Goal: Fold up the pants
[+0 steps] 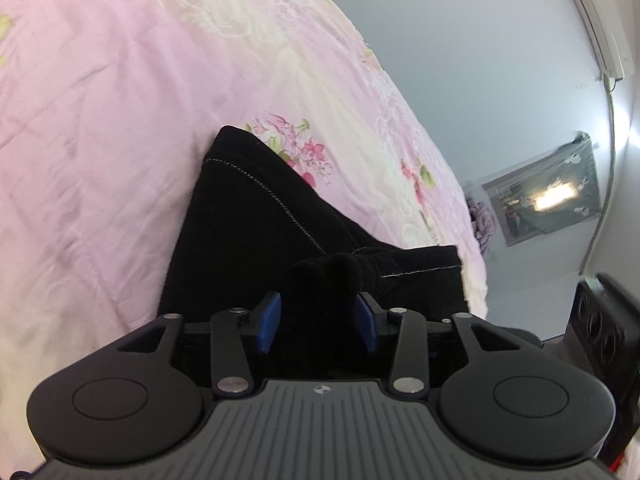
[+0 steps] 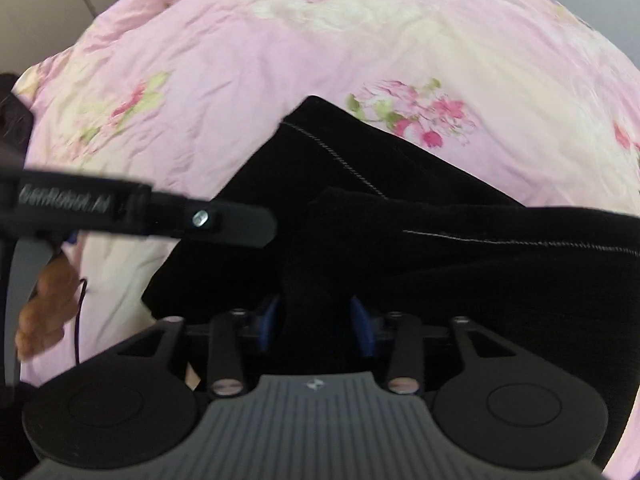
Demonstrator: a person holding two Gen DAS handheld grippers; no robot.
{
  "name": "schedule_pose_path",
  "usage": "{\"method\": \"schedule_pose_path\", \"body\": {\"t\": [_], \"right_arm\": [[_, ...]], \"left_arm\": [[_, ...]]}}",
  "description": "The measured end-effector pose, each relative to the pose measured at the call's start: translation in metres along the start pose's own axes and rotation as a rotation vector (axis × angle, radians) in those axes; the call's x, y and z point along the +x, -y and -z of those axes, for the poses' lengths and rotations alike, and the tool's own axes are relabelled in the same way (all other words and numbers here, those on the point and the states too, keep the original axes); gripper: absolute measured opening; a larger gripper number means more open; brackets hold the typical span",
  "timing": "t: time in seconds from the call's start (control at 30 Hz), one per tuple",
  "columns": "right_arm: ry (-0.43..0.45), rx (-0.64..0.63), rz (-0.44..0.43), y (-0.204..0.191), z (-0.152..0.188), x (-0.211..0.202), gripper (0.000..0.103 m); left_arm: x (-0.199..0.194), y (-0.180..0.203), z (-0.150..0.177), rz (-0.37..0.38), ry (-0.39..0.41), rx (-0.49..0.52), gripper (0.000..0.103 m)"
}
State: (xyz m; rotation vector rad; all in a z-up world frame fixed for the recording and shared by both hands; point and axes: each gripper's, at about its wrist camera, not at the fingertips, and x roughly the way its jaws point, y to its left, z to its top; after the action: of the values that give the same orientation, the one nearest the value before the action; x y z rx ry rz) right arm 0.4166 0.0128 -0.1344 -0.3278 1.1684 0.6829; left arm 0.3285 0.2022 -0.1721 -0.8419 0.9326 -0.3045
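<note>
1. A bed (image 1: 100, 140) under a pink floral quilt fills both views.
2. My left fingers (image 1: 318, 320) pinch a bunched wad of the one pair of black pants (image 1: 240, 232).
3. My right fingers (image 2: 316, 326) clamp black cloth too.
4. I judge a fold is mid-carry; next, lay both held edges down evenly.

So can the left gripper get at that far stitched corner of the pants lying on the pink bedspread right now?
Probably not as it stands. The left gripper is shut on a bunch of the black pants, so it would have to let go first. Otherwise the stitched corner lies uncovered on the bedspread.
</note>
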Motion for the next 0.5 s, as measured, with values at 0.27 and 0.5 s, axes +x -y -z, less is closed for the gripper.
{"method": "schedule_pose_path", "body": {"t": [0.27, 0.5], "right_arm": [[0.092, -0.065, 0.083, 0.000, 0.008, -0.060, 0.070], [0.121, -0.037, 0.238, 0.036, 0.037, -0.095, 0.070]], "left_arm": [[0.016, 0.036, 0.005, 0.023, -0.007, 0.039, 0.068], [0.043, 0.047, 0.006, -0.094, 0.000, 0.056, 0.071]]}}
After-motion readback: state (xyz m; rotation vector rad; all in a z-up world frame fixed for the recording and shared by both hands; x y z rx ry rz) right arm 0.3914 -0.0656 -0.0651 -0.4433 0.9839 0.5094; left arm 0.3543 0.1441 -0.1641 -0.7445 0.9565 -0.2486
